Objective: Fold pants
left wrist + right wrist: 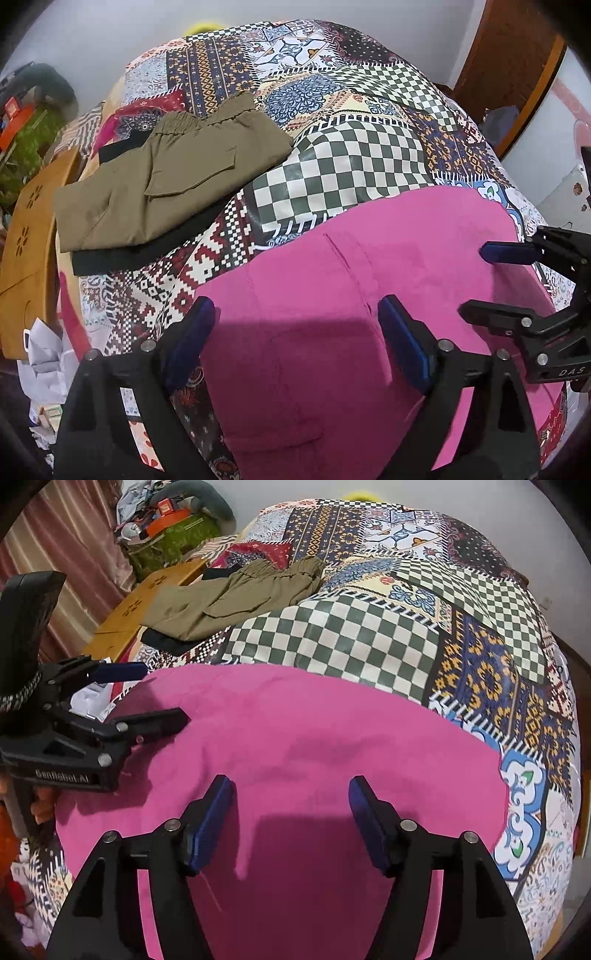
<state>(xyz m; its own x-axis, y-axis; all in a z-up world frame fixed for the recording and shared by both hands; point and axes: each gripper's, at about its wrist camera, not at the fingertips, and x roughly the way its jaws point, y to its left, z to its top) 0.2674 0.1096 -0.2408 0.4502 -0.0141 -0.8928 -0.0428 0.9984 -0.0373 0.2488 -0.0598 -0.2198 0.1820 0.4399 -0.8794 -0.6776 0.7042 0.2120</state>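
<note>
While the bright pink fabric pants lie spread flat on the patchwork-patterned bed cover, both tongs hover just above them, released and gripping nothing: the left tongs and the right tongs. Folded olive-green cargo pants rest farther back on a black garment.

Pants plain bright pink; folded pair olive-khaki, over a black garment. Bedspread patchwork: green-and-cream checks, navy with orange motifs, maroon-and-white geometric, blue-and-white floral. Gripper pads dark blue on black frames; side table orange-brown with flower cut-outs; curtain dusky pink stripes.
</note>
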